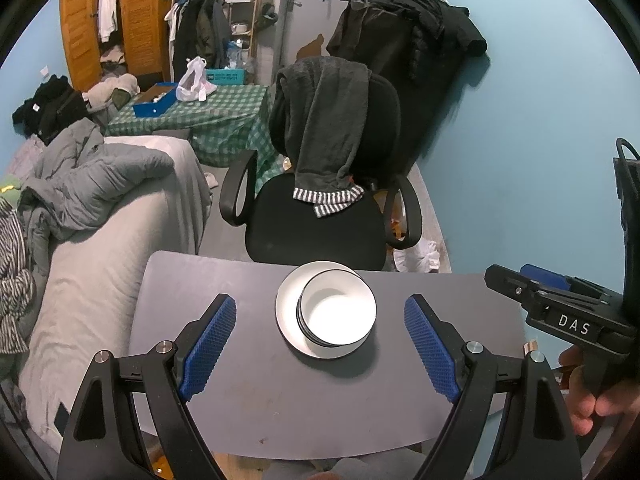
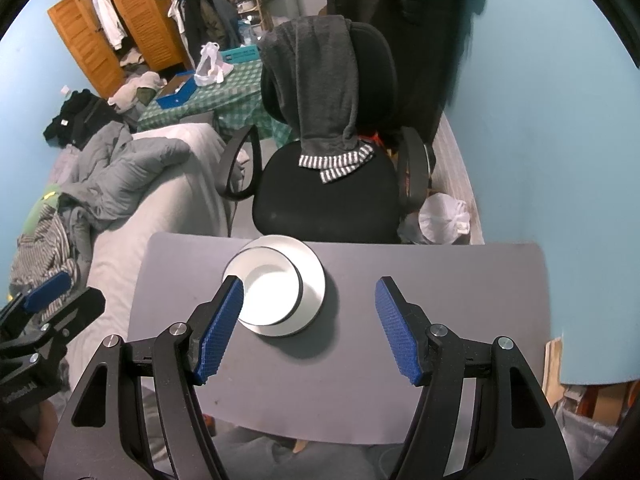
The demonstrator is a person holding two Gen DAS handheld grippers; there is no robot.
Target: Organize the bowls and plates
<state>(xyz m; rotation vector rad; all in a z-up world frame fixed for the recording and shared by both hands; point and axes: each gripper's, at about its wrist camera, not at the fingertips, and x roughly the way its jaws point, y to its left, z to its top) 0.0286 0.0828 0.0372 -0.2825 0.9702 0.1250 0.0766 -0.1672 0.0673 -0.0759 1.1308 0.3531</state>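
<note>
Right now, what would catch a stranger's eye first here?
Probably the white bowls stacked on a white plate at the far middle of the grey table. Two open tongs with blue pads, left tongs and right tongs, hover before it. A black chair stands behind.

Two wrist cameras look down and forward over a small grey table (image 1: pixel 240 400) from its near edge.

The left view sits slightly left, the right view slightly right (each catches the other gripper at its margin); both are close above the tabletop and share the stacked bowls (image 1: pixel 338 312) on a plate (image 2: pixel 312 276), the black chair (image 1: pixel 320 224) beyond, and the bed (image 2: pixel 160 200).
</note>
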